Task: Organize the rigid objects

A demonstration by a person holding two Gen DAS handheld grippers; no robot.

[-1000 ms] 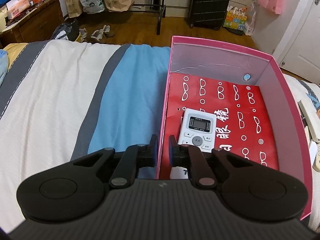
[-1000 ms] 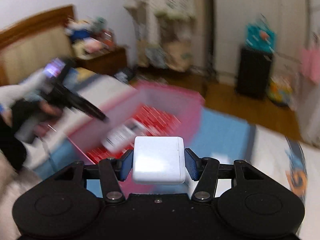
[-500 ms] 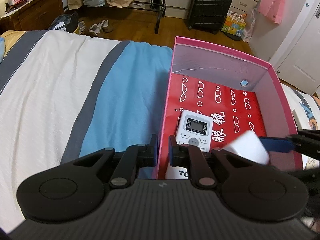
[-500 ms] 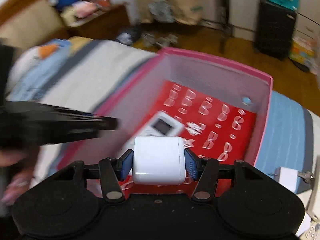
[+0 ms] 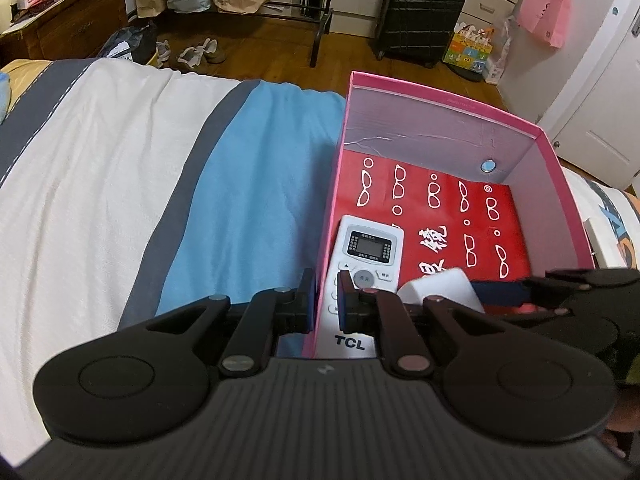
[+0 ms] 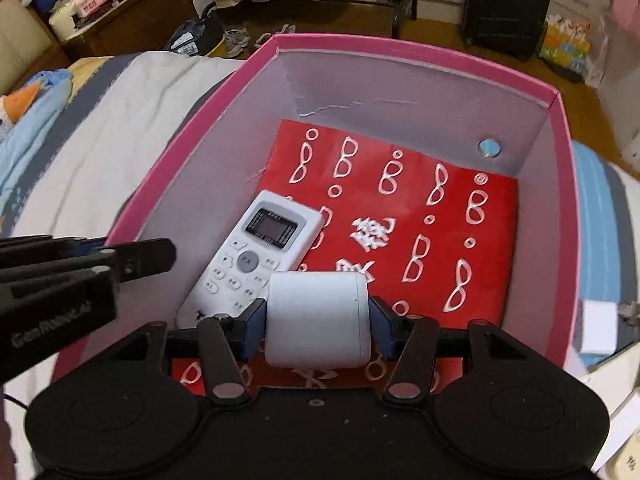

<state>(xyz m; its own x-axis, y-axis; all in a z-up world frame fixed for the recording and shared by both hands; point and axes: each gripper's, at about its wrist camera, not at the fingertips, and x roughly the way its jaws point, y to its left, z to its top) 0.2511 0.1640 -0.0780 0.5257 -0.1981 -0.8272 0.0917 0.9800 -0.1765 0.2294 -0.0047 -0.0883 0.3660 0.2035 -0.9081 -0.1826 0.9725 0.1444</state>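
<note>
Fingers of the right gripper [image 6: 318, 322] clamp a smooth white rounded charger block [image 6: 316, 318], held low inside the pink cardboard box [image 6: 420, 54]. Only the right wrist view shows both blue pads pressing its 2 sides; the left wrist view hides most of it behind black linkages. The left gripper [image 5: 324, 302] pinches the box's near left wall, fingers nearly closed on the thin card. Just beyond the block, a glossy white remote [image 6: 256, 256] lies on the box's red printed liner. The striped woven bedsheet [image 5: 120, 184] spreads left.
</note>
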